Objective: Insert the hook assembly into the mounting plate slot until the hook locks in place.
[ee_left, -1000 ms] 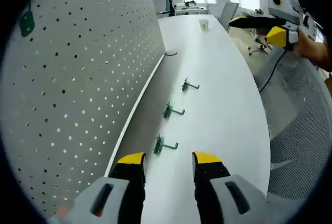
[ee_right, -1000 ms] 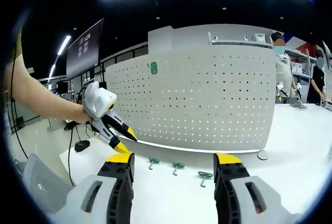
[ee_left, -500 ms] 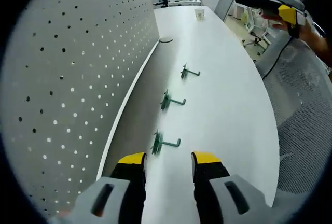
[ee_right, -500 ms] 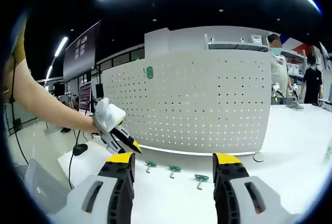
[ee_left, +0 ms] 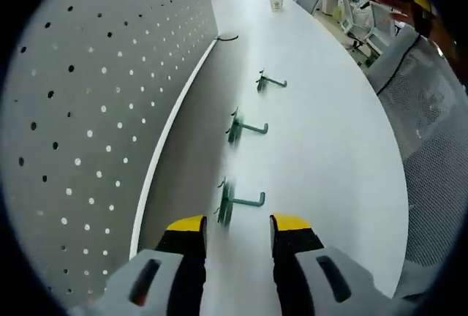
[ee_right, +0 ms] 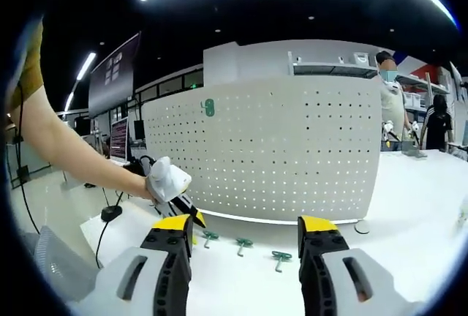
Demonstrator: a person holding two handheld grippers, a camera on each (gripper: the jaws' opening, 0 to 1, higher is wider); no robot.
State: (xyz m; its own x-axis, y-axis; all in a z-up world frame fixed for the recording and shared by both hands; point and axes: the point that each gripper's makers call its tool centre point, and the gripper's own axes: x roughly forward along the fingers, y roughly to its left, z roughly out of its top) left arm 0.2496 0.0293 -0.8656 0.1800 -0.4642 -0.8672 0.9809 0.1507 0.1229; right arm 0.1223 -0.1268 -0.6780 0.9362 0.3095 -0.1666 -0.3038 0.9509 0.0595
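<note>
Closer now than a second ago, the left gripper (ee_left: pixel 235 222) has come down along the pegboard (ee_left: pixel 80 96) toward the nearest hook (ee_left: pixel 232 201), which sits just ahead of its yellow tips. That pegboard, the mounting plate here, stands upright on the white table (ee_left: pixel 329 140); one green piece (ee_right: pixel 209 107) hangs high on it in the right gripper view. Three green hooks lie in a row on the table near the board's foot: the nearest, a middle hook (ee_left: pixel 241 127) and a far hook (ee_left: pixel 265 80). Both grippers are empty with jaws apart; the right gripper (ee_right: pixel 245 225) hangs well back, facing the board. I judge the step to be the approach for pickup. Next, the left jaws should straddle the nearest hook's shank and close.
</note>
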